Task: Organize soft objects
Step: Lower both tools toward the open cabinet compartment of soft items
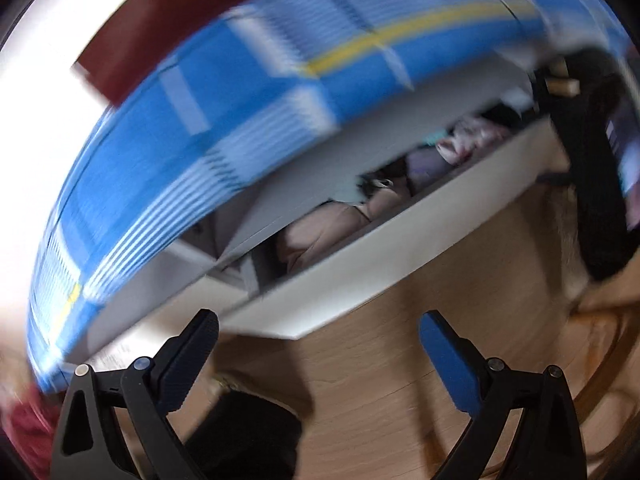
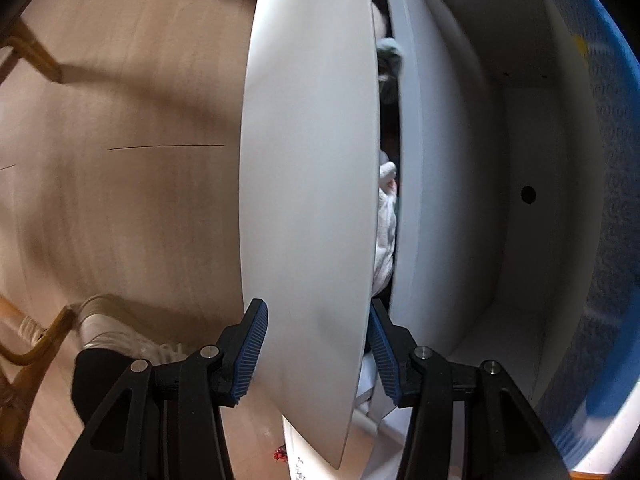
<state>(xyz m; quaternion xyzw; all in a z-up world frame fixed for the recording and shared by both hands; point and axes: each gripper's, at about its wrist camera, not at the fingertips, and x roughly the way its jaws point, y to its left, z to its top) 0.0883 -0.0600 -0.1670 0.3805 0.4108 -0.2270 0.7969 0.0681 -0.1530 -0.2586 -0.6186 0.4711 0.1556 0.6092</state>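
Plainly, the right hand-held gripper (image 2: 316, 344) pinched the white drawer front panel (image 2: 308, 184); the left hand-held gripper (image 1: 320, 344) hung spread above the wooden floor (image 1: 360, 380), holding nothing.

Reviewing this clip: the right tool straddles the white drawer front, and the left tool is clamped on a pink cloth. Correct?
Not quite. The right tool does straddle the white drawer front, but the left tool is open and empty above the wooden floor, as the left wrist view shows.
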